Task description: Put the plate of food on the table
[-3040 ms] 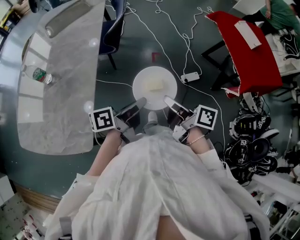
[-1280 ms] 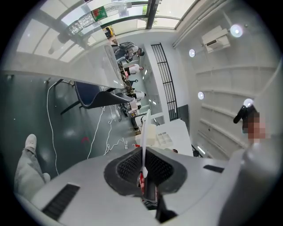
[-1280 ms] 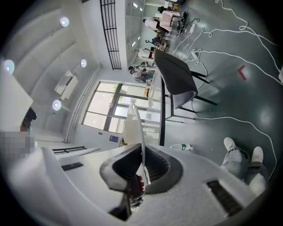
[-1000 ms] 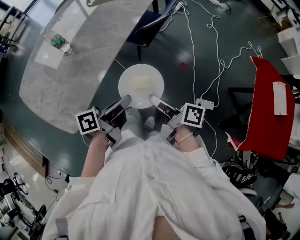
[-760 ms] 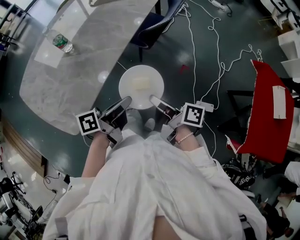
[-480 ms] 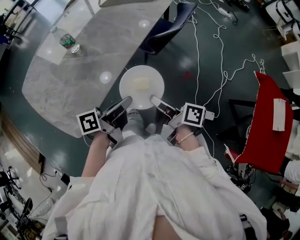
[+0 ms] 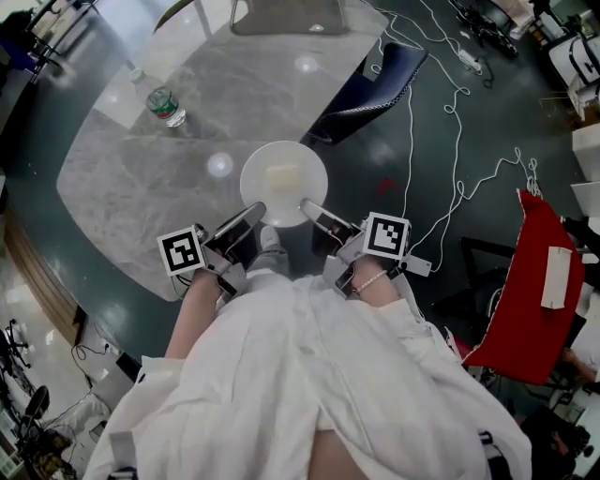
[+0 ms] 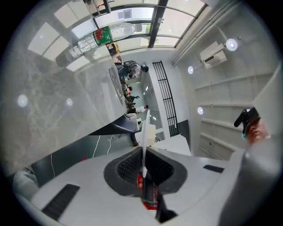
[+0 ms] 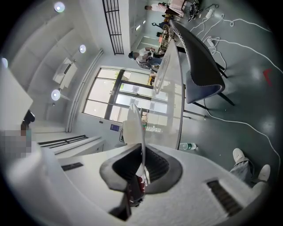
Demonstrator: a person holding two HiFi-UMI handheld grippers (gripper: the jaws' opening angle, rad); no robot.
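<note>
A round white plate (image 7: 283,184) carries a pale block of food (image 7: 282,175) and hangs level in front of me, just past the near edge of the grey marble table (image 7: 141,178). My left gripper (image 7: 259,208) is shut on the plate's near left rim, and my right gripper (image 7: 306,205) is shut on its near right rim. In the left gripper view the plate (image 8: 143,137) shows edge-on, pinched between the dark pads of the left gripper (image 8: 143,165). The right gripper view shows the same: the plate's thin rim (image 9: 138,128) stands clamped in the right gripper (image 9: 142,165).
A plastic water bottle (image 7: 164,105) lies on the table's far left. A dark blue chair (image 7: 370,84) stands right of the plate, another chair (image 7: 286,14) at the table's far end. White cables (image 7: 450,112) trail over the dark floor. A red-draped stand (image 7: 530,281) is at the right.
The plate stays held in both grippers while I have walked toward the table. The table, bottle and blue chair have slid closer and down in the head view; the plate now overlaps the table's edge.
</note>
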